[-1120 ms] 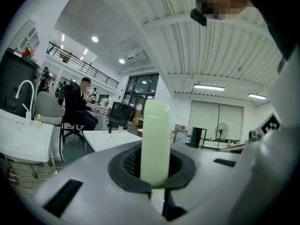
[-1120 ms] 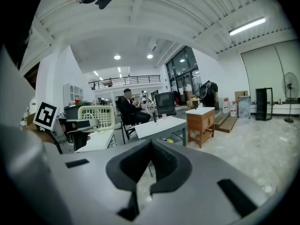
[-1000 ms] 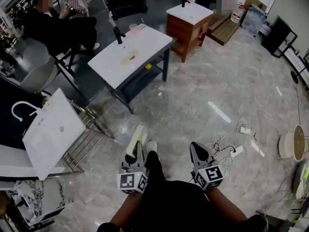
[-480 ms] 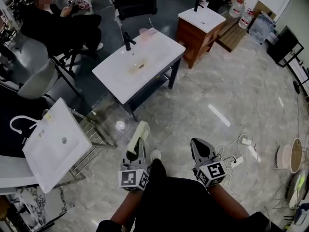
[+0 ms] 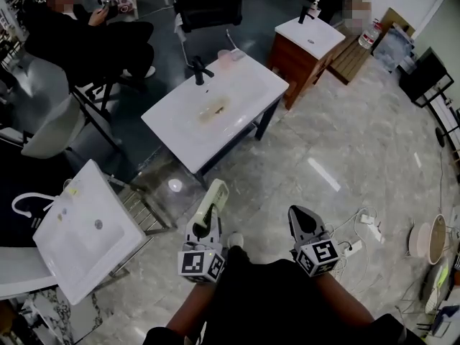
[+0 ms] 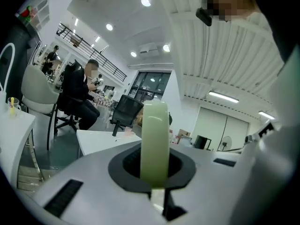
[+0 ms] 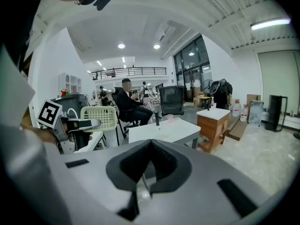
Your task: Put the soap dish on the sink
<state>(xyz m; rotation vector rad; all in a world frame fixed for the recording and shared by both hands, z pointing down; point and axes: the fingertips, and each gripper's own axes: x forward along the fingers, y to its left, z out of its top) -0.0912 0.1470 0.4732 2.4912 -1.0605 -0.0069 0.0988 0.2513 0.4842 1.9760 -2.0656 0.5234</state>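
Note:
A pale green slatted soap dish (image 5: 211, 201) stands edge-up in my left gripper (image 5: 204, 223), whose jaws are shut on its lower end. In the left gripper view the soap dish (image 6: 154, 142) rises straight out of the left gripper (image 6: 154, 175). My right gripper (image 5: 302, 223) is beside it, shut with nothing in it; its jaws meet in the right gripper view (image 7: 149, 143). Ahead stands the white sink (image 5: 233, 113) on a dark frame, with a black faucet (image 5: 199, 70) and a pink cup (image 5: 224, 54). Both grippers hover over the floor, short of the sink (image 7: 164, 128).
A second white sink (image 5: 86, 228) on a metal rack is at the left. A wooden cabinet sink (image 5: 309, 38) stands behind on the right. A seated person (image 5: 93, 34) and office chairs are at the back. Cables and power strips (image 5: 356, 232) lie on the floor at right.
Both grippers and the view have advanced toward the dark-framed sink, which now lies nearer and lower in the head view. The soap dish stays gripped.

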